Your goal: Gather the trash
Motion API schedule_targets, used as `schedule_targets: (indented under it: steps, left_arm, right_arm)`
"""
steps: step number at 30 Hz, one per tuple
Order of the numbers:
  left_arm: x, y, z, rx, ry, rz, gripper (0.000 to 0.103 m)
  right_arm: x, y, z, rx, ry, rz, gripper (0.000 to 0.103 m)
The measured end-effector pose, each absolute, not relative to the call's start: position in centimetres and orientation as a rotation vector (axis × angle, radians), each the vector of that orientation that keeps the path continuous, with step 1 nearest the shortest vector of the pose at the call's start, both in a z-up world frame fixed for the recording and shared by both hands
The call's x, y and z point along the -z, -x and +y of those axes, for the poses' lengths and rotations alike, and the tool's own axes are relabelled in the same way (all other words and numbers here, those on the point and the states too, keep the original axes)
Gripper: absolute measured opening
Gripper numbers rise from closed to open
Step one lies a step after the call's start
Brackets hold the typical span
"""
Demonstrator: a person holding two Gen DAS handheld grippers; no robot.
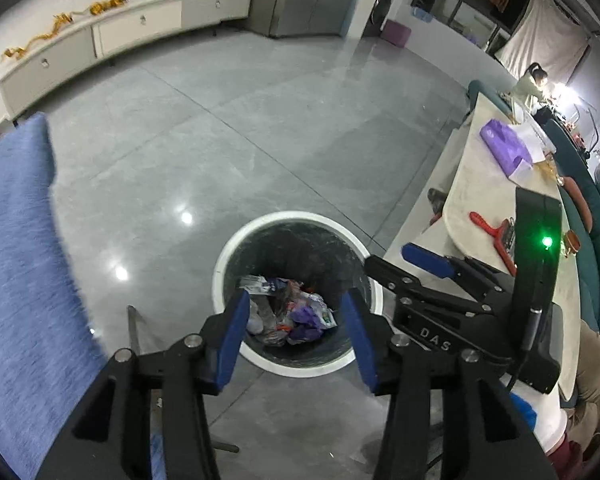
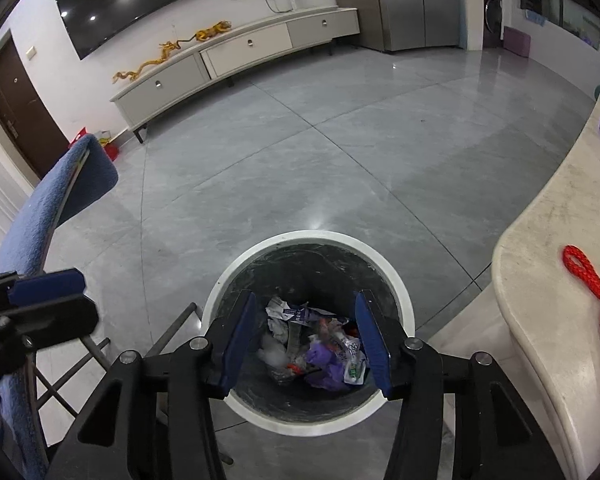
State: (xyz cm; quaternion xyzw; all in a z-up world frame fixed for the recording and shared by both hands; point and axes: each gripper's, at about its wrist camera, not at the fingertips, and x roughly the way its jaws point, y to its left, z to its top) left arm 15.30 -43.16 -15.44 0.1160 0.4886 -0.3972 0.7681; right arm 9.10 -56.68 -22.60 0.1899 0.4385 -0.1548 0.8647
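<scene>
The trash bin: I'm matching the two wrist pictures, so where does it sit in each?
Left wrist: trash bin bottom centre, behind the open blue pads.
Right wrist: trash bin bottom centre, slightly larger.
Shared landmark: the blue chair at the left.

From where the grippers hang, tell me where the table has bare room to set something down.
The table is bare along its near curved edge, between the bin side and the red cord loop. Another bare stretch lies between the red brush and the purple pack. Beyond that pack it is crowded with papers and small items.
</scene>
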Motion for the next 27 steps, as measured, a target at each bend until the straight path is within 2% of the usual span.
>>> schedule_targets:
  steps: [7, 13, 17, 27]
  left_arm:
    - [11.8, -12.0, -36.9, 0.746, -0.272, 0.884, 0.049]
    - [9.1, -9.6, -28.5, 0.596, -0.244, 0.782, 0.053]
    - [7.0, -8.2, -22.2, 0.475, -0.197, 0.715, 0.066]
    - [4.0, -5.7, -7.9, 0.188, -0.083, 0.590, 0.067]
  right_arm:
    - [19.0, -4.9, -53.8, 0.301, -0.346, 0.888, 0.051]
    - [13.4, -0.1, -48.7, 0.246, -0.305, 0.794, 0.056]
    - [10.0, 1.3, -44.4, 0.182, -0.275, 0.736, 0.063]
    - [5.2, 1.5, -30.0, -0.012, -0.111, 0.677, 0.083]
